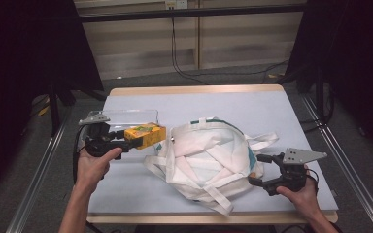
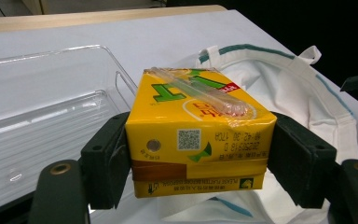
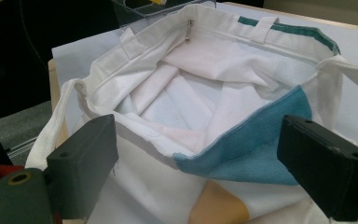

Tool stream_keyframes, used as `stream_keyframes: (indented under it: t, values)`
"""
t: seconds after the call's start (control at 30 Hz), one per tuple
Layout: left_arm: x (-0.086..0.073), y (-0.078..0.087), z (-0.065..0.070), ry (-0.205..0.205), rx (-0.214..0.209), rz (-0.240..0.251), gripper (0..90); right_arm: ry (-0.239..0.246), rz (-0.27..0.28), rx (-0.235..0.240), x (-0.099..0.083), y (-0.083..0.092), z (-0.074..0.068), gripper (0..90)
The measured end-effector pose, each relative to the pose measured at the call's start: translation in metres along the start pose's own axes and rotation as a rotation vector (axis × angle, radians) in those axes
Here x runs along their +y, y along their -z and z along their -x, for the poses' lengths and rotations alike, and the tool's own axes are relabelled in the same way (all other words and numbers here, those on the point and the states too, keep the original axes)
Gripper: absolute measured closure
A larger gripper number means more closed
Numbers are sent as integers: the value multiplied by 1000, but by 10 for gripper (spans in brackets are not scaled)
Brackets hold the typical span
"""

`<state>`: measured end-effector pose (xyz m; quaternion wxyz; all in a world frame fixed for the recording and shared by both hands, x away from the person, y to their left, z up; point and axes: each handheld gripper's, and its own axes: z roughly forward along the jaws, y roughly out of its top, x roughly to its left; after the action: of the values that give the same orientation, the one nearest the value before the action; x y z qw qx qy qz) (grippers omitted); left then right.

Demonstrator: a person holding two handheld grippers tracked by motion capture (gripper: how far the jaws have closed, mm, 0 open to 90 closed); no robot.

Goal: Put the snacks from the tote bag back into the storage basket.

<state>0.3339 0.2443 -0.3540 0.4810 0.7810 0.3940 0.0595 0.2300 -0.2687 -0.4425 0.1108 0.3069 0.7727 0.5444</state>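
Gripping a yellow drink carton [image 2: 199, 140] between its pads, the left gripper [image 1: 135, 141] holds it above the table [image 1: 272, 111], between a clear plastic tray [image 2: 42, 116] and a white cloth bag [image 1: 209, 155]. At the bag's open mouth, the right gripper [image 1: 261, 170] rests with jaws spread, pinching nothing.

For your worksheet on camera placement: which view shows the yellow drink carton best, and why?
The left gripper view: the carton sits close between the left gripper's pads, print and straw clear. The high view shows it small beside the bag.
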Motion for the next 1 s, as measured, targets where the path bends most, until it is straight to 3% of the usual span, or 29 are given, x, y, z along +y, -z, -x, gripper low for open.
stream_keyframes:
  t: [0.2,0.27,0.33,0.77,0.9,1.0]
  values:
    - [15,11,-3,2,21,16,278,0,-1,2,0,0,1,118]
    - [20,14,-5,-16,25,15,278,1,-1,5,0,-1,1,119]
    - [24,15,-5,-3,35,23,278,1,-1,5,0,-1,1,119]
    - [50,10,-20,-10,123,-77,279,4,-5,9,0,0,-3,118]
    - [53,7,-26,9,137,-91,279,5,-5,11,0,1,-3,119]
    - [54,4,-29,-3,156,-122,279,3,-7,8,0,0,-2,119]
